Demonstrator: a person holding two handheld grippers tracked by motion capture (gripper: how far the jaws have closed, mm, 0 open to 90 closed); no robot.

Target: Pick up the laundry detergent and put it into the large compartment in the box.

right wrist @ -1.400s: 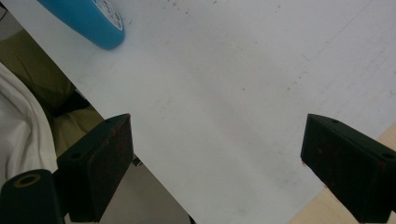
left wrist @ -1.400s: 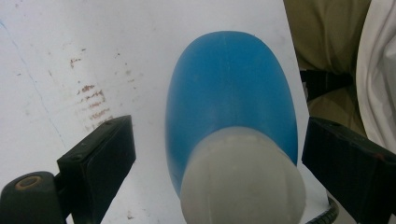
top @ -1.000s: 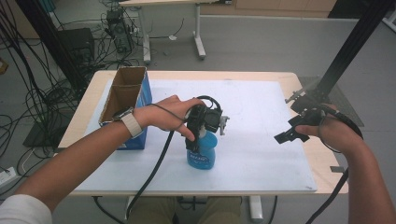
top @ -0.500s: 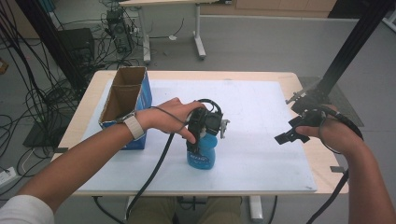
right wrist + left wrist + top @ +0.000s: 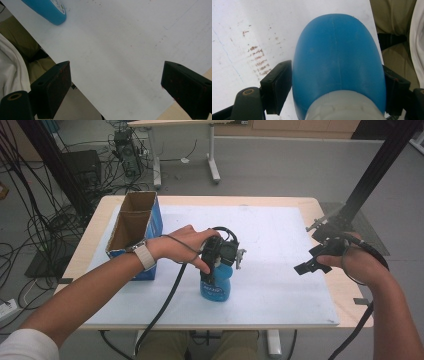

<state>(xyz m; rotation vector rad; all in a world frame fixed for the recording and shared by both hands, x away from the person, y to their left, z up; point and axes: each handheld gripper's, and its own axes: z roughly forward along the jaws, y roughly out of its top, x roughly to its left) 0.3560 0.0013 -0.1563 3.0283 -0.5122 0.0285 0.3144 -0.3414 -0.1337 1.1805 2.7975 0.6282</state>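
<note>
A blue plastic bottle (image 5: 216,289) with a pale top stands upright on the white mat (image 5: 280,235), near the front middle. My left gripper (image 5: 217,270) comes down on it from above, held by a hand with a wristband. In the left gripper view the bottle (image 5: 338,57) sits between both pads (image 5: 277,86), which press its sides, so the left gripper (image 5: 335,68) is shut on the bottle. My right gripper (image 5: 311,260) hovers over the mat's right edge, open. In the right gripper view the right gripper (image 5: 116,66) holds nothing, and the bottle's base (image 5: 47,8) shows at top left.
An open blue cardboard box (image 5: 134,227) stands at the table's left side, close to my left forearm. Bare wood of the table (image 5: 345,290) shows past the mat on the right. A black post (image 5: 370,175) rises at the back right. Cables trail from both grippers.
</note>
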